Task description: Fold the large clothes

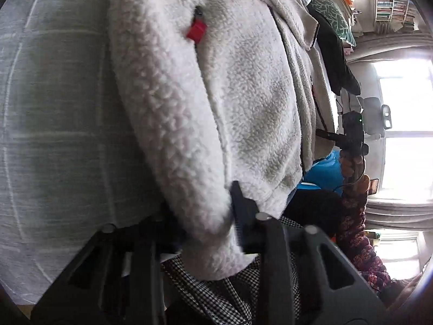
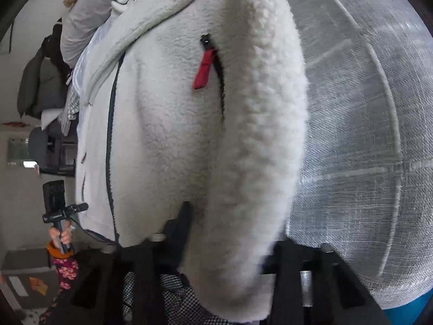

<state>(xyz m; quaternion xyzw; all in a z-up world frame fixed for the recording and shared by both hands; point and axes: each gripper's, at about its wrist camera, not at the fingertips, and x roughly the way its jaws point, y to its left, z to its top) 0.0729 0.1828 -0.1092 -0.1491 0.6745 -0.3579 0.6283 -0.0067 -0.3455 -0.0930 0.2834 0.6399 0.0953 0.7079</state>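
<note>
A white fleece jacket (image 1: pixel 216 94) with a red zipper pull (image 1: pixel 196 30) hangs lifted in front of a pale grey checked cloth (image 1: pixel 54 108). My left gripper (image 1: pixel 216 224) is shut on the jacket's lower hem, next to the sleeve cuff. In the right wrist view the same jacket (image 2: pixel 176 135) shows its other red zipper pull (image 2: pixel 203 69) and dark front zip. My right gripper (image 2: pixel 224 243) is shut on the hem beside the thick sleeve (image 2: pixel 265 135). Each gripper shows in the other's view, held by a hand: the right one (image 1: pixel 351 135), the left one (image 2: pixel 58 205).
The checked cloth (image 2: pixel 365 108) covers the surface behind the jacket. A person's black-and-white checked garment (image 1: pixel 230 292) is just below the grippers. Bookshelves (image 1: pixel 392 8) and bright windows (image 1: pixel 406 135) are far right. Dark coats (image 2: pixel 40 86) hang at the left.
</note>
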